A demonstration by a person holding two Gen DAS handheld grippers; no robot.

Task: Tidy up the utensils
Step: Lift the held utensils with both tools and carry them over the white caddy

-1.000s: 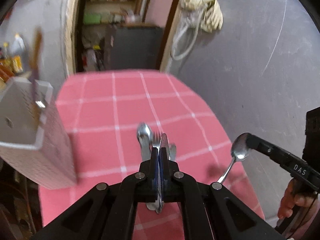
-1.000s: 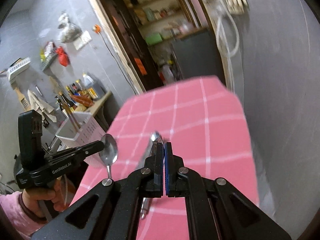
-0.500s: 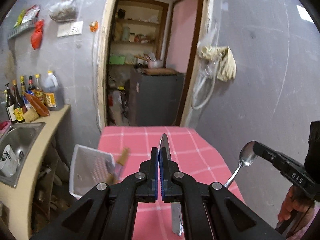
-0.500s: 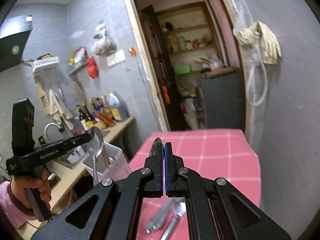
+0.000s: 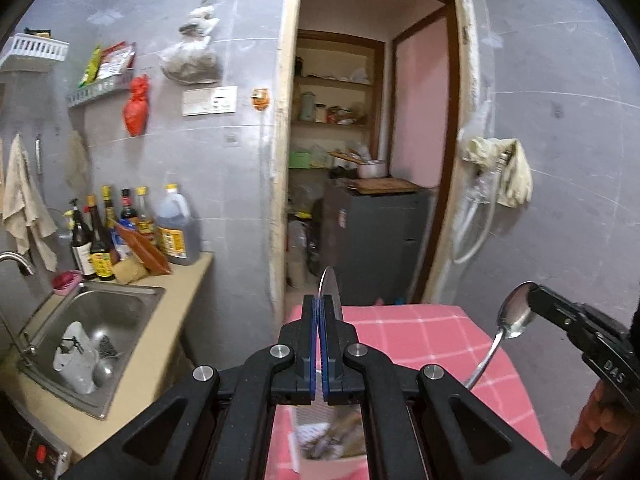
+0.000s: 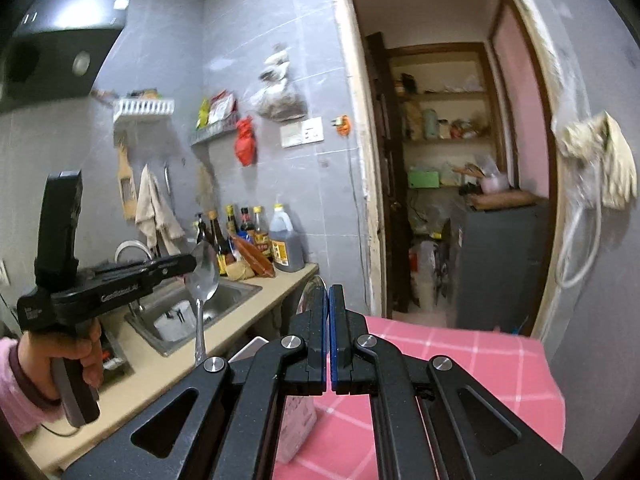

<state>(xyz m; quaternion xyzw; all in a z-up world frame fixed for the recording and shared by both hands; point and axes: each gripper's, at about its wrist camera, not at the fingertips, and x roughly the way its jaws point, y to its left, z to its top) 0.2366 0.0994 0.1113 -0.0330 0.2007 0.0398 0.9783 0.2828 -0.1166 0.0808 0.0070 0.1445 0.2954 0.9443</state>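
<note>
Sink [image 5: 100,320] left of table [image 5: 420,336]; basket [image 5: 320,440] on table, doorway [image 5: 360,160] behind.

spoon [image 5: 516,316]: glossy metal | tablecloth [image 5: 420,340]: matt pink cloth | sink [image 5: 116,312]: brushed steel

The left gripper [image 5: 319,322] is clamped on a spoon [image 5: 330,292], bowl edge-on above the pads; the right gripper [image 5: 534,300] grips another spoon [image 5: 514,318] by its bowl, handle hanging down over the pink checked tablecloth [image 5: 420,340]; below, blurred, perhaps a white basket [image 5: 320,436] with utensils.
</note>
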